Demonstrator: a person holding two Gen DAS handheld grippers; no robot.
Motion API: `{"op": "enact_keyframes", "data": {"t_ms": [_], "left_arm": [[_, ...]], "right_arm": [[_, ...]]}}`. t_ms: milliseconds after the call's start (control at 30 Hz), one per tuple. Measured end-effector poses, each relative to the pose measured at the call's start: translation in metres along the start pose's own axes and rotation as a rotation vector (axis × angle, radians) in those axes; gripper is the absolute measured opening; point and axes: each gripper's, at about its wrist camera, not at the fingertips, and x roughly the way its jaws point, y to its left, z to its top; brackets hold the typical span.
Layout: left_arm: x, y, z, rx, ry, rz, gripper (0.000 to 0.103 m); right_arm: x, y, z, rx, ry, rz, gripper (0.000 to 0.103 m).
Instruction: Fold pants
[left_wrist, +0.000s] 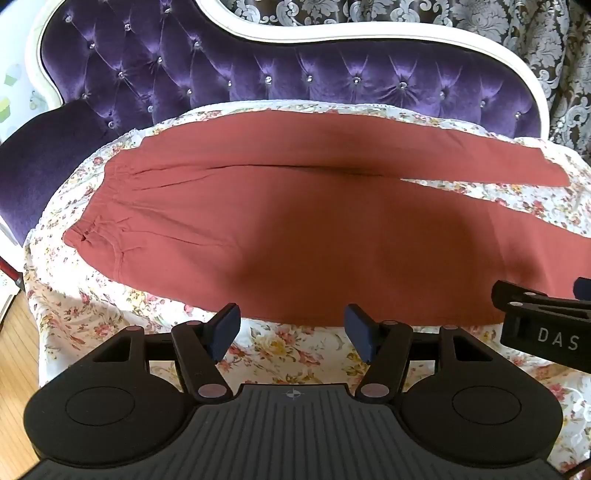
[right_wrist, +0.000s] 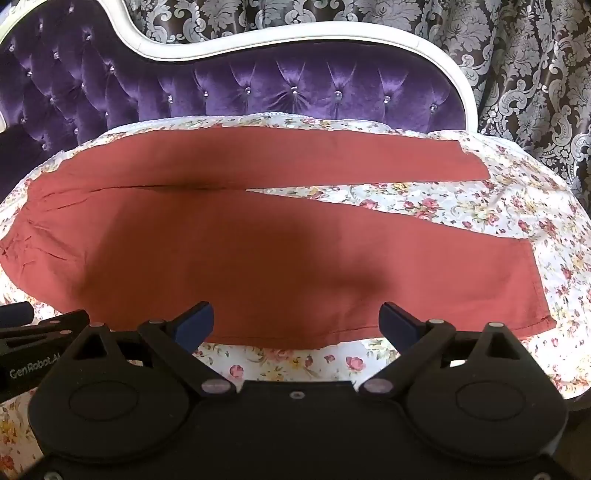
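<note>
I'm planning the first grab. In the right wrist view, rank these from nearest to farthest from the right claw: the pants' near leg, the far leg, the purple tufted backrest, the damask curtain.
1. Near leg: just ahead of the right claw, whose jaws stand open.
2. Far leg: beyond the floral gap.
3. Purple tufted backrest: behind the floral sheet.
4. Damask curtain: behind the sofa, upper right.

Floral sheet (right_wrist: 461, 206) between pants (right_wrist: 258, 258) legs free; sofa back (right_wrist: 295, 92) blocks beyond.
</note>
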Motion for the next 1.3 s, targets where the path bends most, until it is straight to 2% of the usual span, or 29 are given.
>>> {"op": "enact_keyframes", "data": {"t_ms": [233,367,1000,1167,1300], "left_arm": [[0.0,0.002,-0.001,0.022,-0.026,0.045,0.061],[0.003,0.003,0.0,0.002,0.013,0.01,0.061],[0.009,0.006,-0.001,-0.01,0.024,-0.009,0.061],[0.014,0.005,0.001,0.005,0.077,0.006,0.061],[0.016,0.003,0.002,0.014,0.099,0.016,0.061]], "right_arm": [[0.002,0.005,0.0,-0.013,0.006,0.002,0.096],[0.003,0.005,-0.001,-0.016,0.011,0.002,0.096],[0.013,0.008,-0.002,-0.023,0.047,0.011,0.096],[0.022,0.01,-0.002,-0.024,0.101,0.013,0.096],[0.025,0.011,-0.003,-0.024,0.11,0.008,0.096]]}}
